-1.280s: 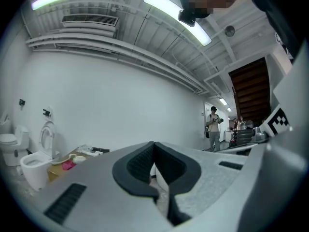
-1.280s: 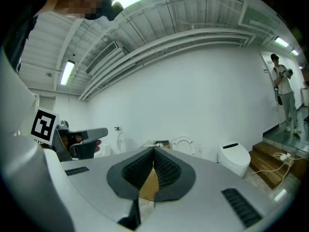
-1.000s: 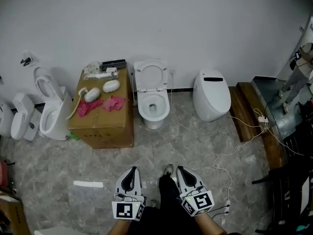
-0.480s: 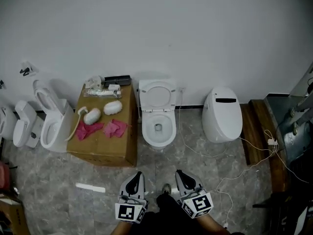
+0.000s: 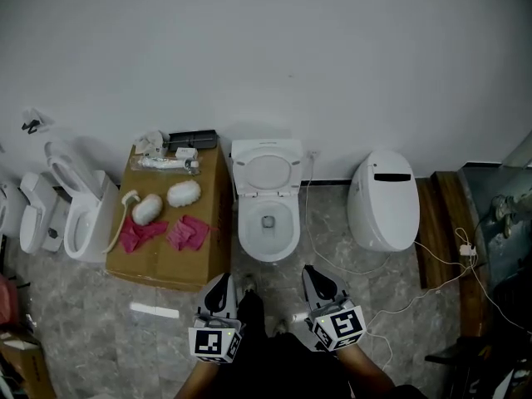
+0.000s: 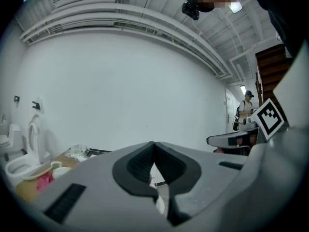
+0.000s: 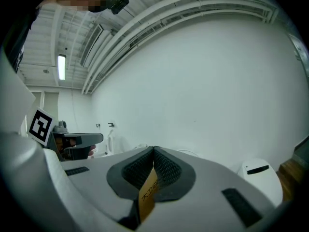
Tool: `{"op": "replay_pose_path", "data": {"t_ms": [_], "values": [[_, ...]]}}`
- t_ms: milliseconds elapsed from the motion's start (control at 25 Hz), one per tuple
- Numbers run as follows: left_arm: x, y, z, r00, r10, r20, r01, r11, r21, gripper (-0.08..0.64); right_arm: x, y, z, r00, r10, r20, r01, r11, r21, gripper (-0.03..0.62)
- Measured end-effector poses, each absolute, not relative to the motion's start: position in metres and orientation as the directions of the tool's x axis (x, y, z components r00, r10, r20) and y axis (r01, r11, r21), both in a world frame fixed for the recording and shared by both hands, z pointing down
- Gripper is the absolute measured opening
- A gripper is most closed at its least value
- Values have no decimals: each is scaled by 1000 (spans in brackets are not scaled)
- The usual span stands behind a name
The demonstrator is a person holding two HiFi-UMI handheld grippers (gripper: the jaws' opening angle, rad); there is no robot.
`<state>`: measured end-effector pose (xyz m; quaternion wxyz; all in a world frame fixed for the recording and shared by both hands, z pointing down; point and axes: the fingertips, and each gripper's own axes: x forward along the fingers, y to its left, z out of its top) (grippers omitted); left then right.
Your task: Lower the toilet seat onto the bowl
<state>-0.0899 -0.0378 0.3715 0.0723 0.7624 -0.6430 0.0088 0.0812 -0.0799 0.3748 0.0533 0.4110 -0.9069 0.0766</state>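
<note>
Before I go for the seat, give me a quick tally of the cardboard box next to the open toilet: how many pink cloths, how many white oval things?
Pink cloths: 2
White oval things: 2
Total: 4

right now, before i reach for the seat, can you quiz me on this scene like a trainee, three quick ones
1. True or false: the white oval seat already lies flat on the white toilet bowl.
2. What lies on the brown cardboard box? A pink cloths, B a blue bucket, C a green bottle.
3. Fill in: the closed white toilet with a black slot stands on the person's ___ of the open one.
Key: 1 false, the seat stands raised. 2 A. 3 right.
</note>
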Motion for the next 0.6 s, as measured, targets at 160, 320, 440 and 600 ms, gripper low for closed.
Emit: {"op": "replay_pose_path", "data": {"t_ms": [160, 320, 440, 600], "values": [[-102, -105, 385, 206, -969, 136, -977, -197, 76, 9, 73, -140, 390, -649, -740, 178, -760, 644, -91, 26], [-118, -181, 395, 254, -952, 174, -967, -247, 58, 9, 57, -208, 397, -635, -746, 202, -770, 633, -83, 26], [-133, -235, 405, 277, -936, 215, -961, -272, 52, 9, 42, -257, 405, -627, -742, 237, -774, 628, -81, 26], [-154, -302, 429, 315, -895, 315, -945, -326, 21, 9, 22, -321, 420, -629, -717, 300, -760, 648, -45, 28]]}}
